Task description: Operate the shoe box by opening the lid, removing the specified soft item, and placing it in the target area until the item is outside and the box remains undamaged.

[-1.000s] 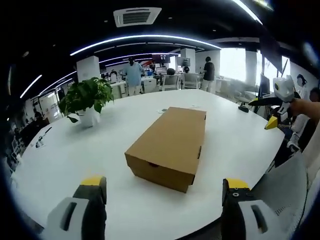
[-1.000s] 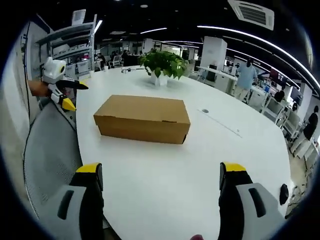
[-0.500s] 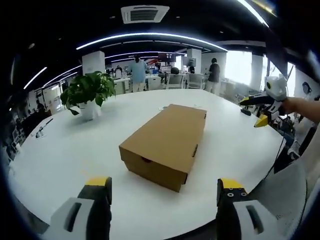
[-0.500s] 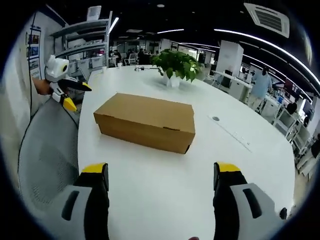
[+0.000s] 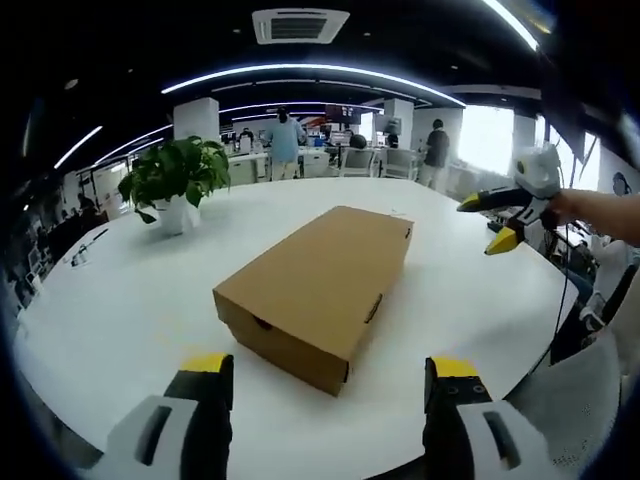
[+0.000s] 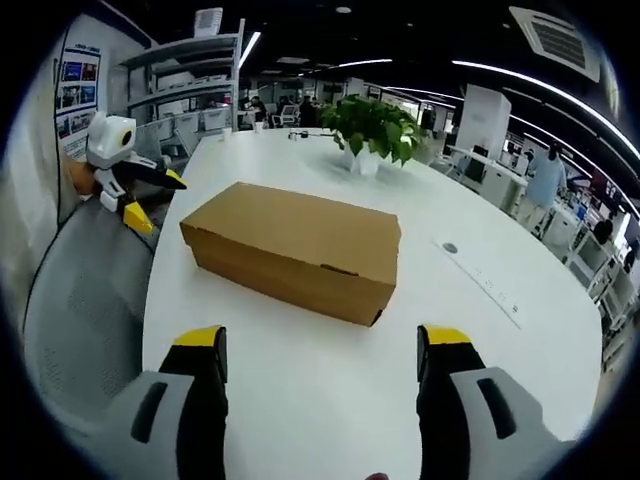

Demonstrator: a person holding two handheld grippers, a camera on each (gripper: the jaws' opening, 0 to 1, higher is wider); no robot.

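Cardboard shoe box (image 5: 315, 282) sits closed near the middle of the white counter (image 5: 130, 300), its lid flush on the base, with a small thumb notch showing on the near short end in the left gripper view and another on the long side facing the right gripper view. No soft item can be seen; it is presumably inside. A potted plant (image 5: 175, 180) stands farther back on the counter, well apart from the box.

Left gripper (image 5: 325, 375) hangs near the box's short end with its jaws spread wide and nothing between them, clear of the cardboard. Right gripper (image 6: 320, 345) faces the long side, jaws likewise spread and empty, also short of touching. Each gripper appears at the edge of the other's view, off to one side of the counter. A grey mesh chair back (image 6: 75, 300) lies by the counter edge on the left of the right gripper view.

Judging from this, the step in hand is the approach: the lid has not been started. The next move probably calls for one gripper to steady the base while the other catches the lid's lip, perhaps at a notch, and lifts it gently so the thin cardboard does not crease or tear. Where the target area lies cannot be told from these views
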